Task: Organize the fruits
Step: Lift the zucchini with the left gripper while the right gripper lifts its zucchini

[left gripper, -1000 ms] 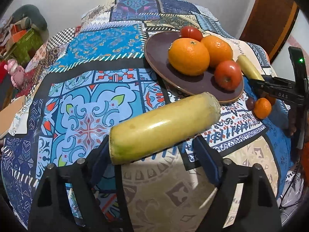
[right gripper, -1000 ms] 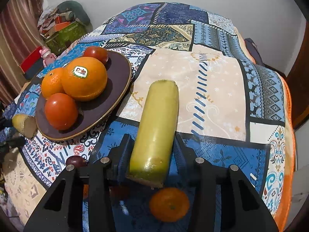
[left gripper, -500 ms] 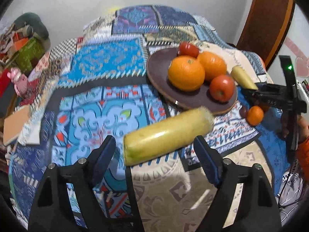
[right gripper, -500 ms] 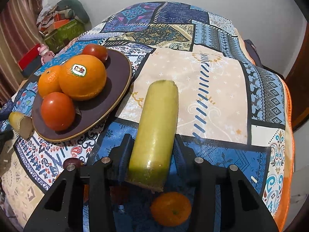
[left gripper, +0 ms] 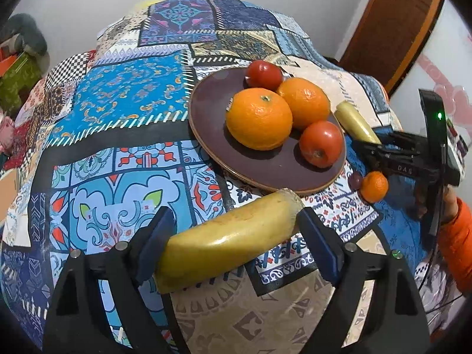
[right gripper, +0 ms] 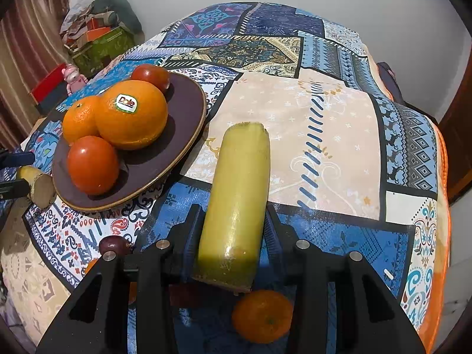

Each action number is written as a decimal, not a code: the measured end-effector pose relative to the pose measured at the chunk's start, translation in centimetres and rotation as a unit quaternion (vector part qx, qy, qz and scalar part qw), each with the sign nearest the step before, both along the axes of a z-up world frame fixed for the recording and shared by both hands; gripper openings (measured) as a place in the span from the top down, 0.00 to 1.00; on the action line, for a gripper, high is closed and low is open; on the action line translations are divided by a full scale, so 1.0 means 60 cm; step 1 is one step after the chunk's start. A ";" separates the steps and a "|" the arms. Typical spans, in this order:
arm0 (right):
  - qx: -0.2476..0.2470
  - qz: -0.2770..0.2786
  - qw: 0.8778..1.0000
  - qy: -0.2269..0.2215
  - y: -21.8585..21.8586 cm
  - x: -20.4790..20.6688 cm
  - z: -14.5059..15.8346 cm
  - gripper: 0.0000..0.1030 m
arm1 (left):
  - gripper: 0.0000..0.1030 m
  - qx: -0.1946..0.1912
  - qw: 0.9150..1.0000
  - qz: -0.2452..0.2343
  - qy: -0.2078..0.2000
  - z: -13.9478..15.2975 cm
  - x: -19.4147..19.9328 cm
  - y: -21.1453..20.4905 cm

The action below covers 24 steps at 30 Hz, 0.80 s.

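Left wrist view is showing the left gripper [left gripper: 236, 237] with a yellow-green cane piece [left gripper: 228, 240] lying crosswise between its blue pads; the jaws are opening, and whether either pad is touching the piece is hard to tell. Just beyond it, a brown plate [left gripper: 212, 135] is sitting on the patchwork cloth [left gripper: 118, 112], carrying two oranges and two red fruits. To the right of the plate, a small orange [left gripper: 374, 186] and a dark little fruit are resting on the cloth.

Over in the right wrist view, the right gripper [right gripper: 234, 233] is clamping a second cane piece [right gripper: 236, 203] lengthwise, pointing away toward the far side. That plate is sitting to its left, with a Dole-stickered orange [right gripper: 131, 115] on it. A person's orange sleeve [left gripper: 455, 239] is showing at the left view's right edge.
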State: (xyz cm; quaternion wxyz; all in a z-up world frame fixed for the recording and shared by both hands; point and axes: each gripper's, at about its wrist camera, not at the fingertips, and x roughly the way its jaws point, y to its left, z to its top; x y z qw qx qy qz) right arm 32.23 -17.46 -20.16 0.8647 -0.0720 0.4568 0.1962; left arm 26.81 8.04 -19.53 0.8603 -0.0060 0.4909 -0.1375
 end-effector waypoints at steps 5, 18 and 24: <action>0.002 0.001 1.000 0.001 0.001 0.001 -0.001 0.63 | 0.14 0.031 0.999 -0.019 0.004 -0.004 -0.008 -0.014; 0.019 0.007 1.000 0.008 -0.005 -0.022 0.002 0.67 | 0.43 0.050 0.998 0.030 0.004 -0.013 -0.053 -0.006; 0.020 0.009 1.000 0.015 -0.010 -0.044 0.006 0.67 | 0.60 0.045 0.998 0.035 0.002 0.003 -0.085 -0.021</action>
